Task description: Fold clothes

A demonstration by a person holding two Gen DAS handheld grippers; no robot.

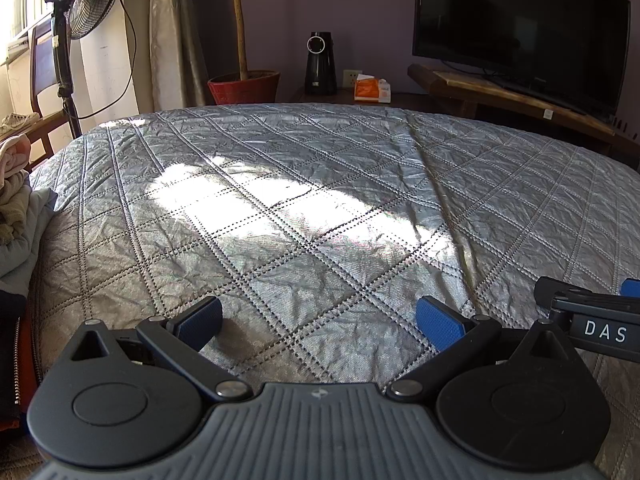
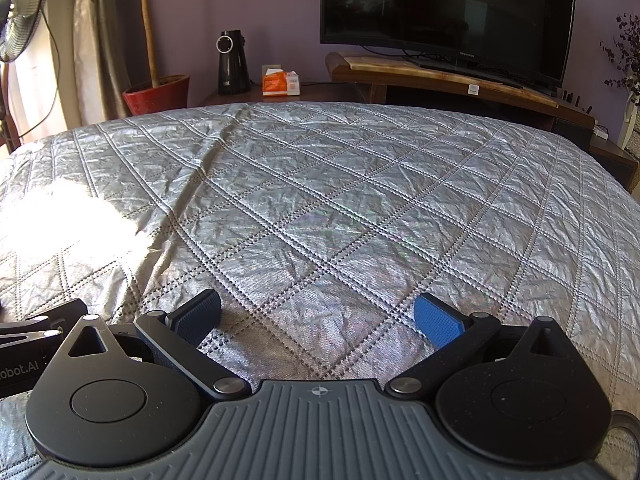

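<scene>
Start of fold, nothing picked yet. Left gripper point(image 1: 320, 320) spread, empty, over quilt point(image 1: 320, 184); right gripper point(image 2: 318, 318) likewise spread, empty. Clothes point(image 1: 18, 208) heaped at left quilt edge. Next: left reaches over, pinches one garment

A home bedroom: a bed point(image 1: 320, 184) under a silver quilted cover fills the view. At 1 o'clock a television point(image 1: 520, 20) stands on a wooden stand point(image 1: 500, 92); at 11 o'clock are a potted plant point(image 1: 244, 86), curtain point(image 1: 172, 40) and pedestal fan point(image 1: 92, 0).
</scene>
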